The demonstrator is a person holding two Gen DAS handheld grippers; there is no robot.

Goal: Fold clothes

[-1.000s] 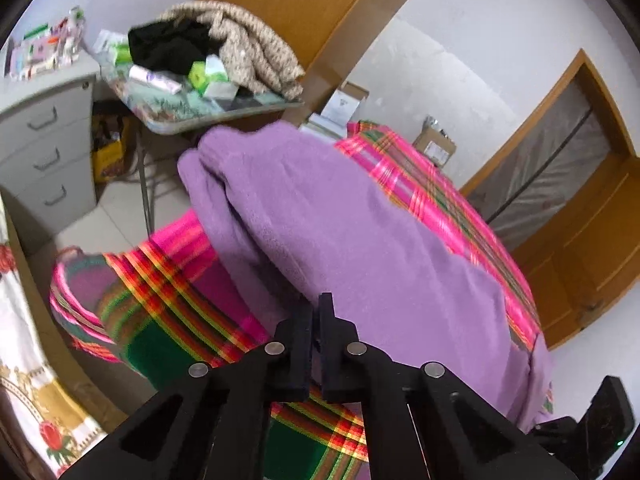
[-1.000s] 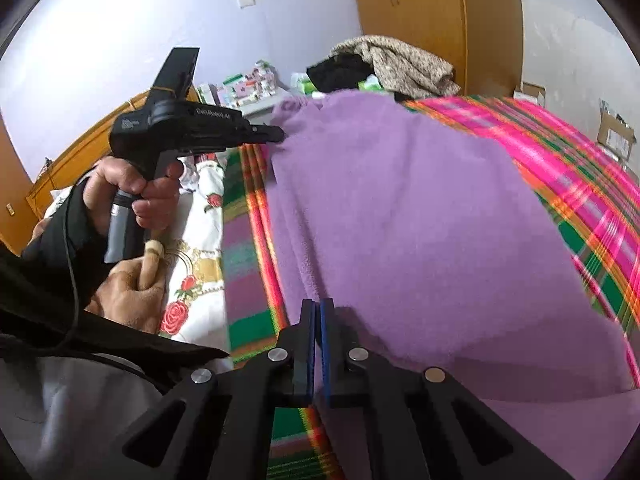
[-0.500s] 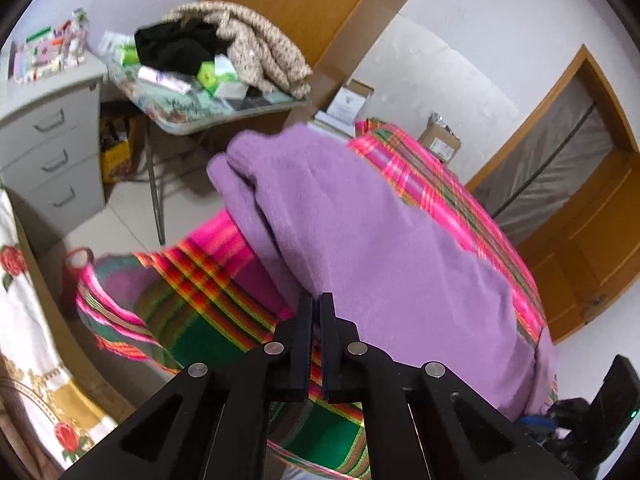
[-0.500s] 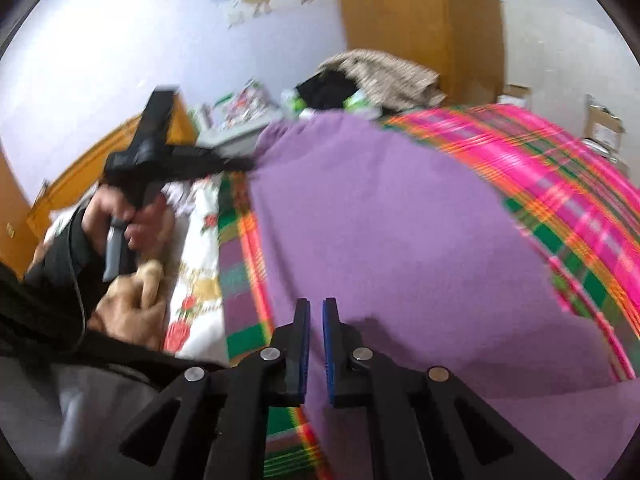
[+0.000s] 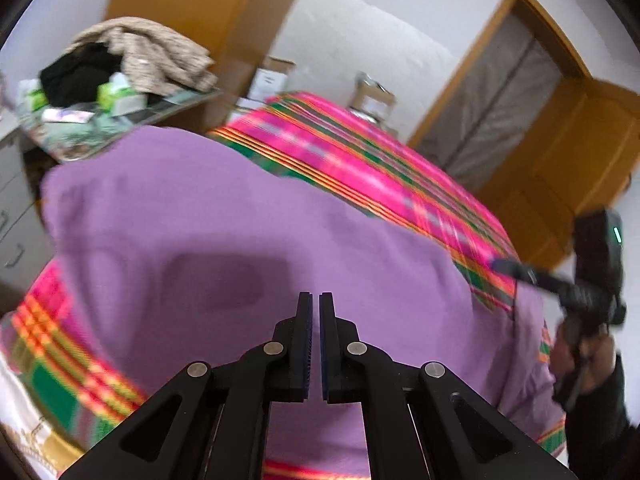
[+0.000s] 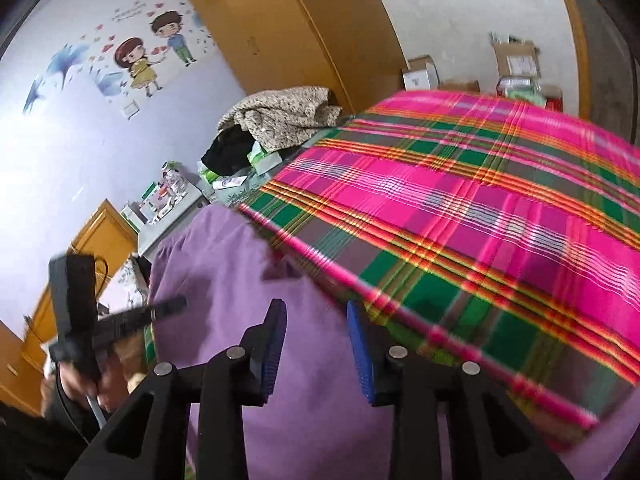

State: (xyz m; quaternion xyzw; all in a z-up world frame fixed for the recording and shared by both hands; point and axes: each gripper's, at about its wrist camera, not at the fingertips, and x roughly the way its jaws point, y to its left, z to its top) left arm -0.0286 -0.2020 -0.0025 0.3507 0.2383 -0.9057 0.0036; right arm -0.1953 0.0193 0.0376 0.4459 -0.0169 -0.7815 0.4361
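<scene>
A purple cloth [image 5: 200, 240] lies folded on the near part of a bed with a pink and green plaid blanket [image 5: 360, 160]. My left gripper [image 5: 315, 298] is shut low over the cloth, and a thin strip of purple shows between its pads. The right wrist view has it [image 6: 180, 303] at the cloth's left side, held by a hand. My right gripper [image 6: 316, 306] stands open above the purple cloth [image 6: 224, 280], near its edge against the plaid blanket [image 6: 480, 220], with nothing between the blue pads. It appears blurred at the right of the left wrist view [image 5: 500, 266].
A side table piled with clothes [image 5: 140, 56] and small packs stands beyond the bed's far left corner. Grey drawers [image 5: 12, 200] are at the left. A wooden wardrobe [image 6: 280, 32], cardboard boxes [image 6: 516, 60] and a door [image 5: 500, 92] line the walls.
My right gripper has opened and let go of the purple cloth. The cloth has come down onto the near side of the bed, baring much of the plaid blanket. Both grippers swung.
</scene>
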